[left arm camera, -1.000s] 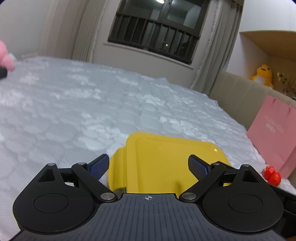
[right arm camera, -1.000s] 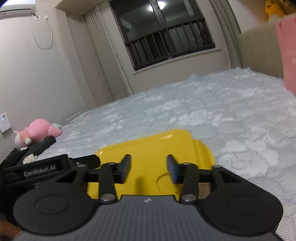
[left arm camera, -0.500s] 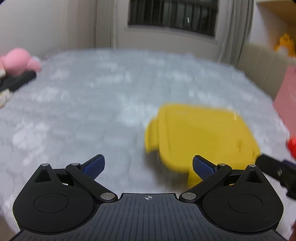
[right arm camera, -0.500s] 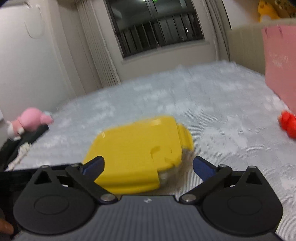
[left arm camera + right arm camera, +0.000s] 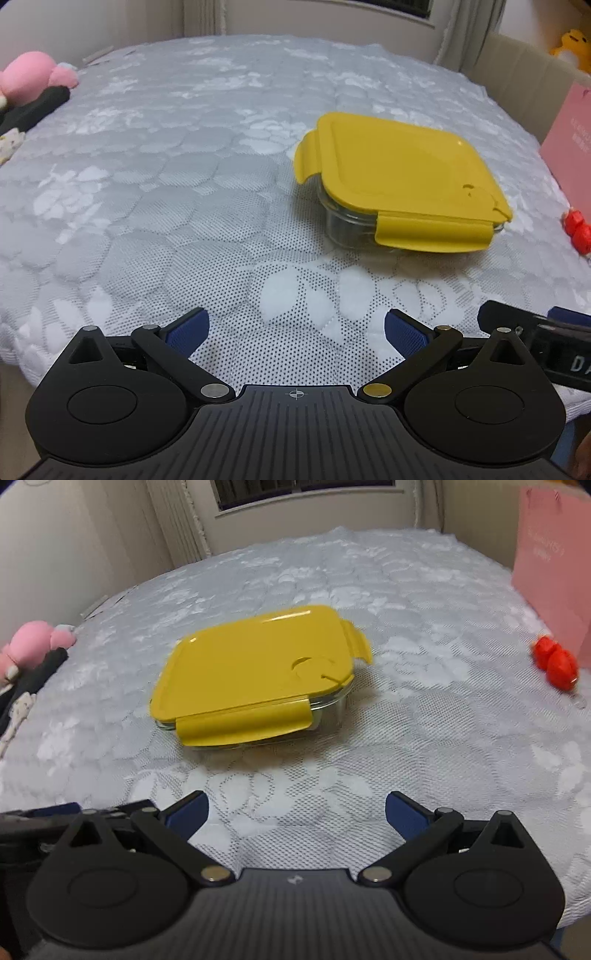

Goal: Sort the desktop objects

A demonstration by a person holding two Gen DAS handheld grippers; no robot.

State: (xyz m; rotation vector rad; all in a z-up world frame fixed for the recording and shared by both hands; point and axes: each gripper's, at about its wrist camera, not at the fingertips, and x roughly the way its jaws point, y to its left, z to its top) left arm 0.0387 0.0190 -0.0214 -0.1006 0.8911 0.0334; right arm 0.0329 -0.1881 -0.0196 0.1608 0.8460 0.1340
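A glass food box with a yellow lid [image 5: 400,173] [image 5: 255,672] sits on the white lace cloth [image 5: 184,192] [image 5: 424,716], its side flaps sticking out. My left gripper [image 5: 295,328] hangs open well short of the box, which lies ahead and to its right. My right gripper [image 5: 295,808] is open too, with the box ahead and slightly to its left. Nothing lies between either pair of blue-padded fingers. The right gripper's body [image 5: 546,343] shows at the left wrist view's right edge.
A pink plush toy [image 5: 31,75] [image 5: 35,642] and dark items lie at the far left edge. Small red toys [image 5: 578,229] [image 5: 556,661] sit at the right beside a pink paper bag [image 5: 570,147] [image 5: 554,557]. A wall and a window stand behind.
Both grippers pulled back from the yellow-lidded box and tilted down; the box now rests alone on the cloth. The right gripper's jaws spread from half closed to wide.
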